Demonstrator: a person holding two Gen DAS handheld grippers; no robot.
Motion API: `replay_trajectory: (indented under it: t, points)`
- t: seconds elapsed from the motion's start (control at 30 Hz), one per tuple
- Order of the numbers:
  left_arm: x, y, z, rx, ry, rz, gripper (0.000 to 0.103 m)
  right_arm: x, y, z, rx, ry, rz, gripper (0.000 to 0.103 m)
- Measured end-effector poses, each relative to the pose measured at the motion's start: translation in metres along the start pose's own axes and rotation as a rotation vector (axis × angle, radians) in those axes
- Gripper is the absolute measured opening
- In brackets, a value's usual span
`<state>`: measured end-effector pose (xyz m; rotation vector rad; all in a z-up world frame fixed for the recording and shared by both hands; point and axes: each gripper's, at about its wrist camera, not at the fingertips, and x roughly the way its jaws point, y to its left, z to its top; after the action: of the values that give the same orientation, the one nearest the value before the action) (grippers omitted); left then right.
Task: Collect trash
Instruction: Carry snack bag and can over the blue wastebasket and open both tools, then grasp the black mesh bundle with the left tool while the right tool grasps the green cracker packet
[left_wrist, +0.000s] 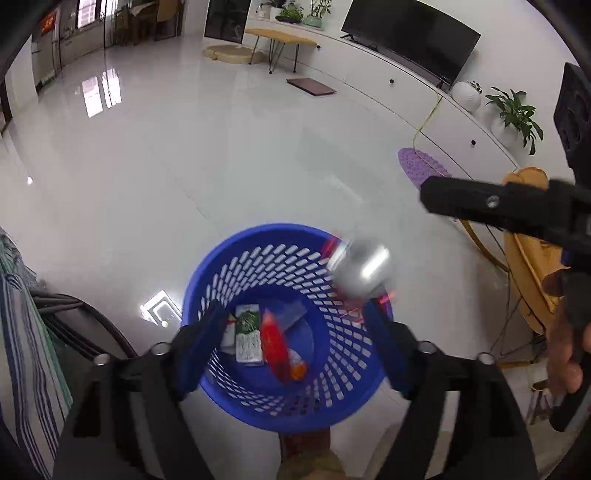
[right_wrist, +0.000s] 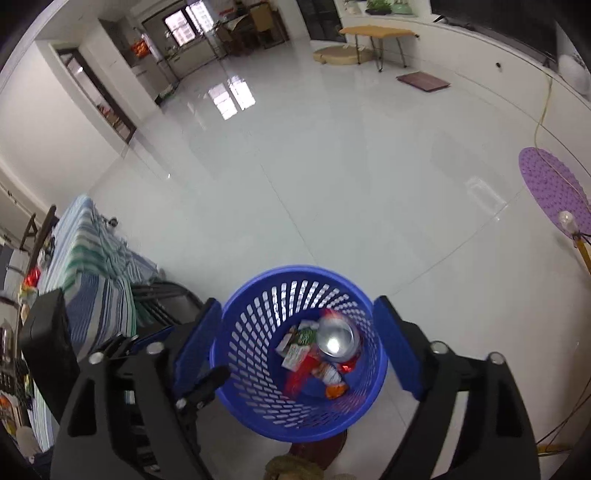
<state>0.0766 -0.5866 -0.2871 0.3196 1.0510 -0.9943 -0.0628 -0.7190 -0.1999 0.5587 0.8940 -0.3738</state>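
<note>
Can (left_wrist: 360, 271) falling blurred, just ahead of your left hand-held gripper (left_wrist: 295, 332) — jaws wide, empty. Right hand-held gripper (right_wrist: 297, 347) likewise spread, nothing held. Keep both centred over the blue basket (left_wrist: 221, 258) — wrappers (right_wrist: 314, 365) already lie inside.

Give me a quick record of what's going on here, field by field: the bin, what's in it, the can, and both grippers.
bin: blue basket with slotted walls, upright on the pale tiled floor
contents: green and white carton, red wrapper, other scraps
can: silver can, blurred, loose inside the basket's mouth, touching neither gripper
left gripper: open, above the basket, nothing between its fingers
right gripper: open, above the basket, nothing gripped
surroundings: striped cloth to the left, purple round mat to the right
</note>
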Motion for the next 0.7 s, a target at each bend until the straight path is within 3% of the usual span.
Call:
replay_trajectory:
  t: [0.2, 0.37, 0.53, 0.63, 0.7]
  points:
    - [-0.056, 0.000, -0.009, -0.004, -0.165, 0.060, 0.098, -0.034, 0.013, 0.003, -0.065, -0.134, -0.019, 0.094]
    - [-0.122, -0.004, -0.024, 0.008, -0.286, 0.078, 0.098, -0.062, 0.048, -0.005, -0.178, -0.223, -0.050, 0.097]
    - [-0.184, 0.000, -0.047, -0.014, -0.309, 0.106, 0.098, -0.089, 0.099, -0.021, -0.272, -0.292, -0.013, 0.098]
    - [-0.217, 0.009, -0.065, -0.029, -0.299, 0.173, 0.098, -0.100, 0.133, -0.037, -0.309, -0.328, -0.002, 0.098]
    - [-0.237, 0.016, -0.077, -0.038, -0.296, 0.224, 0.098, -0.103, 0.157, -0.050, -0.334, -0.337, 0.057, 0.098]
